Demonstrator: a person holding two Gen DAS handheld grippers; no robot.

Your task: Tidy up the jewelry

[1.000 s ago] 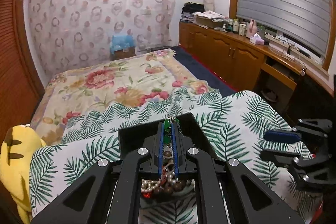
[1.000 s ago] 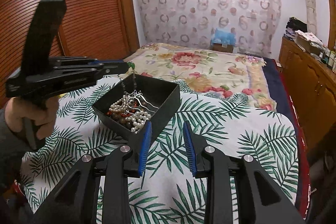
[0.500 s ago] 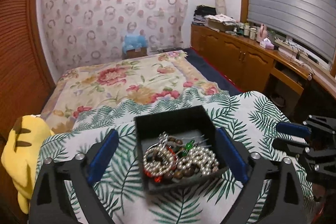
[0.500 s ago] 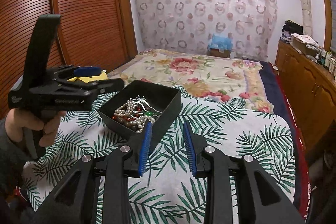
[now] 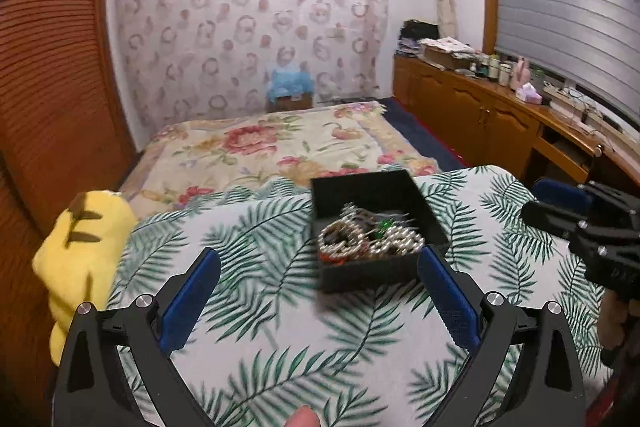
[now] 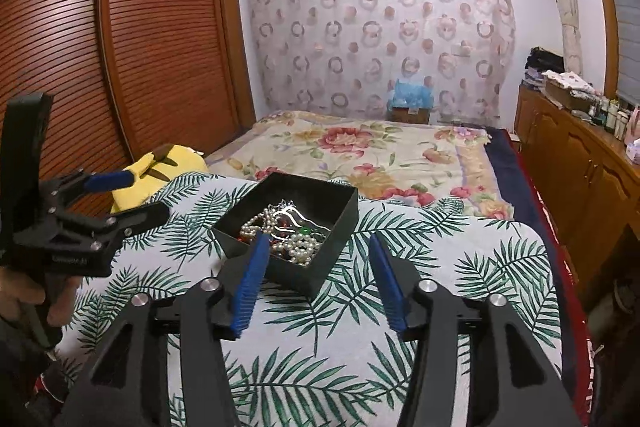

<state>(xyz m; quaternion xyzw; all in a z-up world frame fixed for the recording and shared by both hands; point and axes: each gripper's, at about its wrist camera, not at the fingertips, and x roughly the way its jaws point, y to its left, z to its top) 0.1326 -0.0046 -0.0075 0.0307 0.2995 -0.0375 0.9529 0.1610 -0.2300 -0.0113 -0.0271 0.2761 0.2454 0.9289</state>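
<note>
- Your L gripper (image 5: 318, 291) is spread wide, empty, just short of the black box (image 5: 376, 269)
- Your R gripper (image 6: 316, 283) is spread too; jewelry (image 6: 288, 233) piled inside box

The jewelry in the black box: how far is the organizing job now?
Already done: pearl strands, beads and a silver hairpin lie piled in the black box on the leaf-print cloth. In hand: nothing; the left hand-held gripper and right hand-held gripper are open and empty. Left: the pile looks tangled and unsorted.
</note>
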